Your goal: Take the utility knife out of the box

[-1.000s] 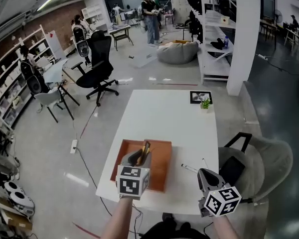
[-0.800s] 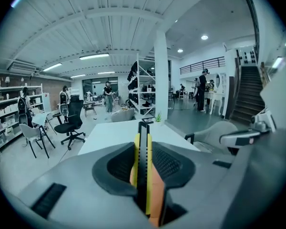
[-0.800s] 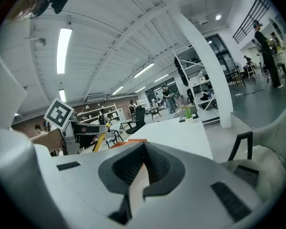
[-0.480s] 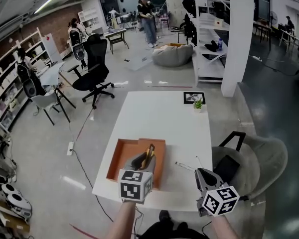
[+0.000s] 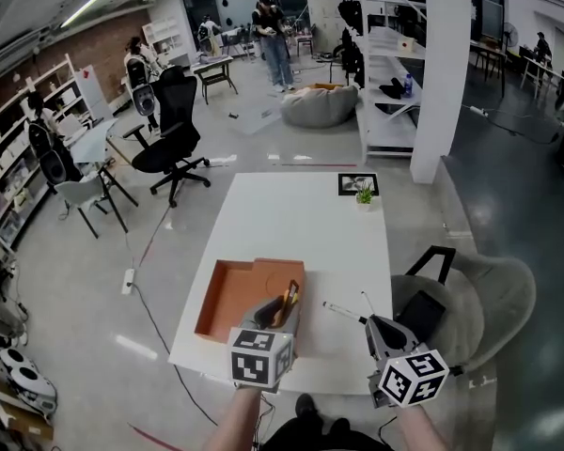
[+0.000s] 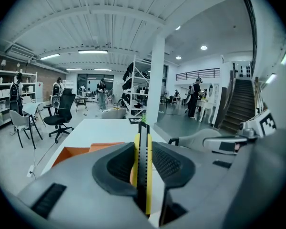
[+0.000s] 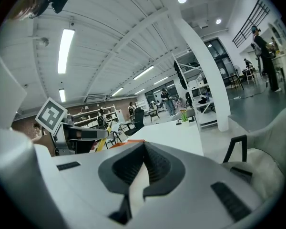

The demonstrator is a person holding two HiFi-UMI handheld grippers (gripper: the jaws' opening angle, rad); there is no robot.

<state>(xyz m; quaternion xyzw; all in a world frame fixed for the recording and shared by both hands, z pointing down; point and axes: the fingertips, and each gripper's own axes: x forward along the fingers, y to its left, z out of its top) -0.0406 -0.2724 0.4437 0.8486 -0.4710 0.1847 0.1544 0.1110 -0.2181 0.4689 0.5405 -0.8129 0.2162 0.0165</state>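
Clamping utility knife (image 5: 289,301) in L claw (image 5: 275,311) by box (image 5: 227,295); R claw (image 5: 370,324) together, empty.

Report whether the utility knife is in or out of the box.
Out: the left claw clamps the utility knife, held up over the box's right edge.

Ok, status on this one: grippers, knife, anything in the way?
Left gripper shut on utility knife. Right gripper shut, empty. Knife held over the right rim of the box. Nothing seen blocking.
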